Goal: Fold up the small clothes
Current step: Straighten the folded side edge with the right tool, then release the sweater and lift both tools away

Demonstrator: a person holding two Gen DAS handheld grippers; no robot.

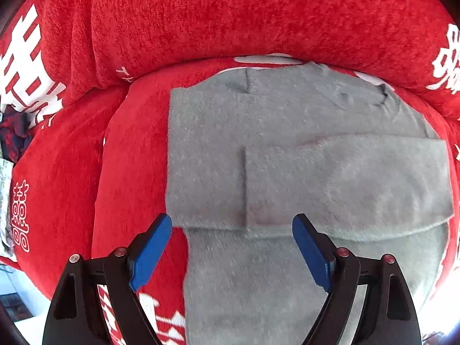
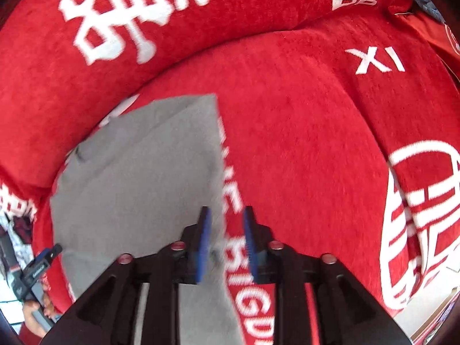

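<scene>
- Fingers first: my left gripper (image 1: 231,247) has its blue pads spread wide, hanging over the near part of the grey sweater (image 1: 287,149) with nothing between them.
- My right gripper (image 2: 227,241) stands at a narrow gap. The sweater's right edge runs between the pads, but I see a gap on both sides and no pinch, so I read it as not gripping.
- That grey sweater lies flat on the seat of the red sofa (image 1: 132,149), its collar toward the back cushion (image 1: 230,14) and its hem toward the front edge, nearest me.
- Done so far, as I judge it: one sleeve (image 1: 345,181) is folded across the chest, and the left side shows a straight folded edge, so the side folds look largely in place.
- Left to do, I think: bring the lower part up toward the collar to halve the length, then smooth it.
- In the right wrist view, the person's hand (image 2: 34,313) holding the other gripper shows at the lower left corner.
- Some dark patterned cloth (image 1: 14,135) sits at the sofa's left edge, untouched.
</scene>
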